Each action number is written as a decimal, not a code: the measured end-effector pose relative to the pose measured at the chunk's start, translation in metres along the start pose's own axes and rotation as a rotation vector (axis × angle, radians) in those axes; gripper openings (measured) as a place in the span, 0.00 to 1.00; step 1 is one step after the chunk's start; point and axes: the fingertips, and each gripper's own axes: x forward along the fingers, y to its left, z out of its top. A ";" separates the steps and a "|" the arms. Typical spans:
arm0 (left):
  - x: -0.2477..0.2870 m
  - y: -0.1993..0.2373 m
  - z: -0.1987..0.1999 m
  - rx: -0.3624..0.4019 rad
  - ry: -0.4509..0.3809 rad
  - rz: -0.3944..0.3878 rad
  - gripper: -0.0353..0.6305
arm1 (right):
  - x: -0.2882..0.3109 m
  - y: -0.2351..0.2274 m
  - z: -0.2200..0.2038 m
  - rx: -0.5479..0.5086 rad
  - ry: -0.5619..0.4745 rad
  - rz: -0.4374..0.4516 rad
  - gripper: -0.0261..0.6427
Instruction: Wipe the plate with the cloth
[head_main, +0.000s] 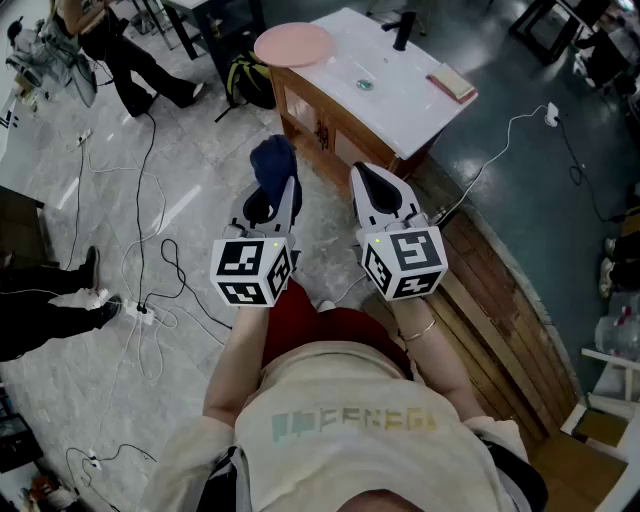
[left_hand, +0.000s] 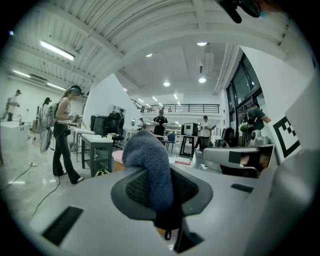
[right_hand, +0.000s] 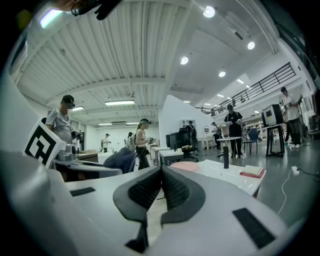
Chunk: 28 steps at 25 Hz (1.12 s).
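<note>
While both point forward | left tool (head_main: 288, 200) grips cloth (left_hand: 150, 165) | right tool (right_hand: 161, 182) closed

The dark blue fabric cloth (left_hand: 150, 165) hides most of the round pink plate (left_hand: 118, 157) in the left gripper view; a small greenish disc (head_main: 364, 85) is too small to identify.

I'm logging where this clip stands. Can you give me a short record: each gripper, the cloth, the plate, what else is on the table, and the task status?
left gripper: shut on the blue cloth, held over the floor
right gripper: jaws together, nothing between them
pink plate: lies at one end of the white table, ahead of both grippers and apart from them
also on table: black upright object; pink notebook
task status: wiping not yet begun; cloth is not touching the plate
</note>
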 end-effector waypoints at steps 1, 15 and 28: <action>0.000 0.000 0.000 -0.004 0.000 -0.002 0.17 | 0.000 -0.001 -0.001 0.002 0.005 -0.001 0.09; 0.027 0.015 0.006 -0.035 -0.015 -0.048 0.17 | 0.023 -0.017 -0.016 0.104 0.041 0.050 0.10; 0.119 0.100 0.010 -0.061 0.004 -0.072 0.17 | 0.128 -0.053 -0.016 0.137 0.063 0.000 0.10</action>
